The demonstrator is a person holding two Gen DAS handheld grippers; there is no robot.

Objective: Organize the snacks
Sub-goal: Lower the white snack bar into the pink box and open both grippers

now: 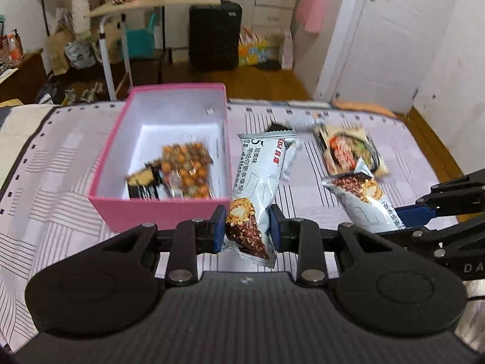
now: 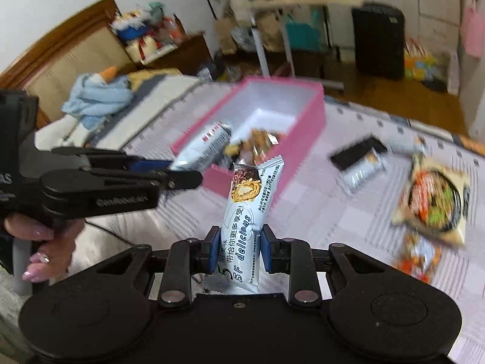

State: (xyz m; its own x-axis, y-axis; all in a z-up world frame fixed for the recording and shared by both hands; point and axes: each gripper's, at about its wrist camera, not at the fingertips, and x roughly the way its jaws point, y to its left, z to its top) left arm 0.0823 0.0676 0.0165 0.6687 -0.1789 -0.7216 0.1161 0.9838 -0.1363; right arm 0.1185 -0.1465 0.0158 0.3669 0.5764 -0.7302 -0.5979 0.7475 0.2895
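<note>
My left gripper (image 1: 248, 229) is shut on a pale blue wafer bar (image 1: 257, 176), held up just right of the open pink box (image 1: 163, 212). In the box lie a packet of orange balls (image 1: 186, 166) and a dark bar (image 1: 142, 185). My right gripper (image 2: 239, 248) is shut on a second pale blue wafer bar (image 2: 245, 212), in front of the pink box (image 2: 306, 139). Each gripper shows in the other's view: the right gripper (image 1: 406, 221) with its bar (image 1: 360, 194), and the left gripper (image 2: 172, 171) with its bar (image 2: 206, 148) over the box's near corner.
On the striped bedspread (image 2: 333, 212) lie a noodle packet (image 2: 433, 203), a dark and silver bar (image 2: 360, 163) and a small orange packet (image 2: 418, 257). A person's hand (image 2: 45, 242) grips the left tool. Beyond the bed are a black suitcase (image 1: 215, 39) and a white door (image 1: 394, 30).
</note>
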